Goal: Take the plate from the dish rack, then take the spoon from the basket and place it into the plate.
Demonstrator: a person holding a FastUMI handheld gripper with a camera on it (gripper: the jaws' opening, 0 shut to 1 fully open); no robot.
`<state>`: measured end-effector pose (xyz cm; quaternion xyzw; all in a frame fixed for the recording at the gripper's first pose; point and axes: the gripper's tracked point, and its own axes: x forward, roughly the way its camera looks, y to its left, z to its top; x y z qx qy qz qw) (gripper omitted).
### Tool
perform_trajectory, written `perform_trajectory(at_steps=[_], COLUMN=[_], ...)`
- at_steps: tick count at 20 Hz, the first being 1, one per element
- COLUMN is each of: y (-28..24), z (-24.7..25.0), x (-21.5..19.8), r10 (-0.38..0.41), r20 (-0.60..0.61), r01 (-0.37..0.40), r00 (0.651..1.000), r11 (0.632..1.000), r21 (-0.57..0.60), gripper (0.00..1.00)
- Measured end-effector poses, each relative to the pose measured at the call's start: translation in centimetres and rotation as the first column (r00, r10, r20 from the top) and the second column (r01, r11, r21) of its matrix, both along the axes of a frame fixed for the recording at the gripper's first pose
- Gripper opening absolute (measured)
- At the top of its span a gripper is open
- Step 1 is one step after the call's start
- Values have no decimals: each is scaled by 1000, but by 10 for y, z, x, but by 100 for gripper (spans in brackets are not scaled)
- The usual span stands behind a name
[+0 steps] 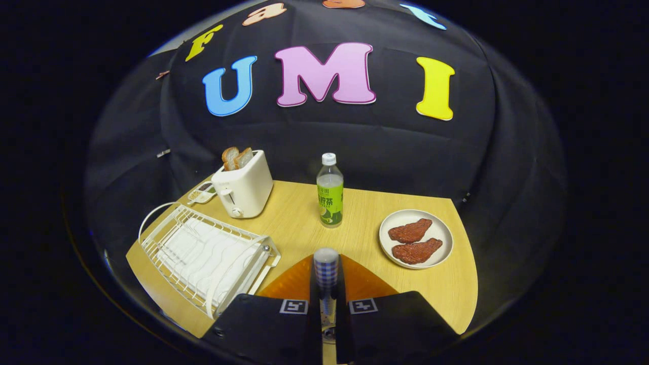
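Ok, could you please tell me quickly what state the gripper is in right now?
The gripper is shut on the spoon, whose checked handle stands between its fingers; the orange plate lies just ahead.

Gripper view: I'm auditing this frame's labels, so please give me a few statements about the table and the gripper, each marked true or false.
1. The gripper is shut on the spoon. True.
2. The toaster is empty. False: two slices of bread stick out of it.
3. The bottle stands upright between the toaster and the white plate. True.
4. The white plate holds three pieces of meat. False: it holds two.
5. The orange plate sits in the dish rack. False: it lies on the table beside the rack, just below the spoon.
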<state>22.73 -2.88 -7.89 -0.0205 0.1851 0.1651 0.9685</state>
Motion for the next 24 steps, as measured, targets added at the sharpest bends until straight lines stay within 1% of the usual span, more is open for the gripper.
perform_trajectory(at_steps=[2, 4, 6, 8, 11, 15, 18, 20, 22, 24], y=[-11, -17, -24, -21, -14, 8, 20, 28, 30, 33], z=[17, 31, 33, 23, -16, -72, -111, -132, -147, -160], x=[-19, -44, -70, -98, -131, -163, -172, -178, -178, -178], r10=[-34, -76, -118, -136, -161, -182, -204, -212, -226, -230], r20=[16, 17, -1, -39, -129, -252, -313, -371, -396, -415], r01=[34, 76, 118, 137, 168, 205, 238, 259, 277, 276], r00=[999, 997, 993, 990, 978, 950, 928, 904, 890, 880], r11=[999, 997, 993, 990, 985, 976, 969, 962, 958, 960], r21=[-14, 2, 11, 32, 39, 67, 74, 81, 76, 53], gripper=[14, 14, 14, 14, 15, 14, 15, 15, 14, 14])
